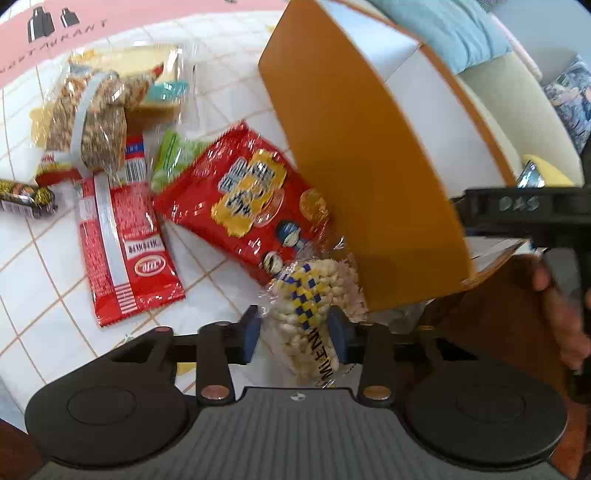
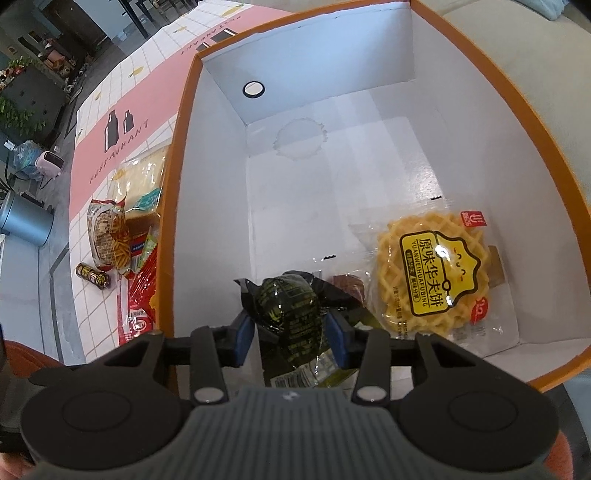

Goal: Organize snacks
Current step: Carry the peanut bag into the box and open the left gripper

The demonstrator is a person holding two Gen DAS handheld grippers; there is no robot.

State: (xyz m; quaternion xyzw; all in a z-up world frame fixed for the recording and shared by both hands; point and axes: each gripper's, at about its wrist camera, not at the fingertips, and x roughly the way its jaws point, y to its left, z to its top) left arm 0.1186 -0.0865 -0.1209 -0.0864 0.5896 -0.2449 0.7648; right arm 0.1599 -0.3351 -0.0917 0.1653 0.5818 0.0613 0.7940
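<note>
Clamped between the left gripper's [image 1: 294, 328] blue pads, a clear-wrapped puffed-corn bar [image 1: 310, 306] points lengthwise toward the orange box [image 1: 354, 147] just right, where the right gripper [image 2: 290, 325] holds a dark-wrapped snack [image 2: 291, 314].

Orange box [image 1: 369, 177] hides red packet's [image 1: 243, 199] corner (print blurred); brown snack [image 2: 349, 284] mostly covered.

A lived-in home or casual room is suggested. A white grid-patterned tablecloth with a pink "RESTAURANT" band [image 2: 110, 122] is seen, a cream sofa with a light-blue cushion [image 1: 454, 33] behind, and leafy potted plants [image 2: 18, 107] on grey floor.
</note>
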